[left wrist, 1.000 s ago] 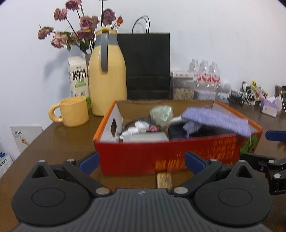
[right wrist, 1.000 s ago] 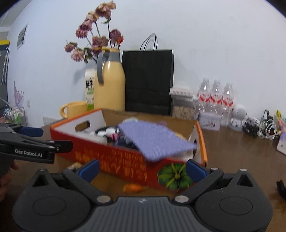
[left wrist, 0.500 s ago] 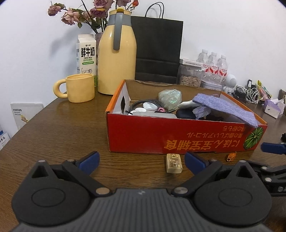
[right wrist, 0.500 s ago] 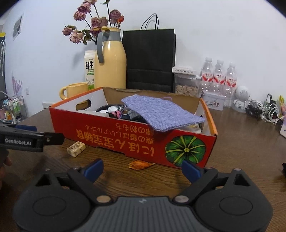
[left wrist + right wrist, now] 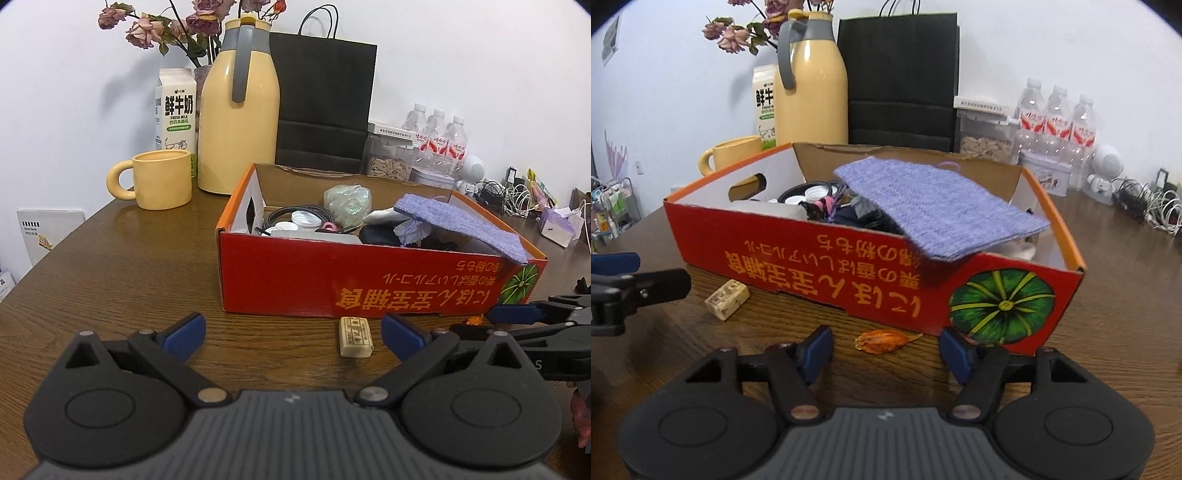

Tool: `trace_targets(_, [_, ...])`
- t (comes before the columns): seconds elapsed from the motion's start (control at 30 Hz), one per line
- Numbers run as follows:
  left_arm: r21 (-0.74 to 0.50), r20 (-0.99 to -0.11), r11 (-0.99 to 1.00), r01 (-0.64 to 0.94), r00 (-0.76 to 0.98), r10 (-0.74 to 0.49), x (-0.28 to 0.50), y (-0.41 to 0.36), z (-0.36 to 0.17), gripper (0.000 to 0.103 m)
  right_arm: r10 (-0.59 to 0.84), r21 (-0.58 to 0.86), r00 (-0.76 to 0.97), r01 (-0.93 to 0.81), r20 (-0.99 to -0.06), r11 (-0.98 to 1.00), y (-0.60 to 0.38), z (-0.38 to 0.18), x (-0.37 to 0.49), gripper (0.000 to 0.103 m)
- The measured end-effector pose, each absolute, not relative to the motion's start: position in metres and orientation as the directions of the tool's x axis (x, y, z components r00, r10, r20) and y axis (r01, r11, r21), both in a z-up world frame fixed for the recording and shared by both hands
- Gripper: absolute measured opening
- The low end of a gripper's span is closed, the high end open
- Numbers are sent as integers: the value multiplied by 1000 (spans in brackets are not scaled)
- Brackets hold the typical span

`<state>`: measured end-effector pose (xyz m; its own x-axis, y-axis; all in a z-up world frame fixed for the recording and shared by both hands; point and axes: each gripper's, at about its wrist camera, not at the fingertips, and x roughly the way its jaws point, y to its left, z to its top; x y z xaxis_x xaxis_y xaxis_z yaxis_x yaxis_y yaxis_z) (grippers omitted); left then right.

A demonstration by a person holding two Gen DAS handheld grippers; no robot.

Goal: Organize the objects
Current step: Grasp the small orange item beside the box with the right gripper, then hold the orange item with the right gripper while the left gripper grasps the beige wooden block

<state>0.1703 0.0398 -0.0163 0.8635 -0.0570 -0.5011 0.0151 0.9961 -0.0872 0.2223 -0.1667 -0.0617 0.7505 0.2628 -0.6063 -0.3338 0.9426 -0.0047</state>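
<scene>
The dried orange flower petal [image 5: 886, 340] lies on the brown wooden table [image 5: 1108, 332], just beside the red cardboard box [image 5: 849, 273]. We bracket it with the right gripper [image 5: 886, 350], whose jaws have just been closing but are not yet touching it. The left gripper [image 5: 291, 332] stands released, empty, near the small cream block [image 5: 355, 336].

Right gripper [image 5: 886, 349] fingers narrower around petal [image 5: 884, 340]

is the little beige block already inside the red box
No, the beige block lies on the table just outside the red box's front wall.
</scene>
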Motion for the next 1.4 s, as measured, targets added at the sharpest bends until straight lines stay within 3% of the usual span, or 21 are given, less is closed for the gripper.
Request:
trace_targets(0.07, [-87, -502, 996, 15, 863, -57, 170, 39, -17, 103, 263, -3, 750, -333, -607, 943, -166, -62, 224, 59])
trace_targets(0.17, [-85, -504, 996, 14, 862, -55, 170, 39, -17, 103, 270, 8, 753, -331, -600, 943, -166, -61, 224, 38])
trace_targets(0.43, [-77, -509, 997, 7, 860, -45, 170, 37, -19, 103, 293, 29, 755, -342, -587, 939, -168, -60, 221, 38])
trace_targets(0.87, [-40, -505, 999, 4, 863, -24, 171, 30, -19, 103, 292, -9, 839, -333, -458, 943, -178, -48, 190, 38])
trace_targets(1.4, [24, -566, 1000, 3, 825, 11, 193, -6, -26, 103, 311, -16, 874, -341, -374, 940, -191, -42, 173, 38])
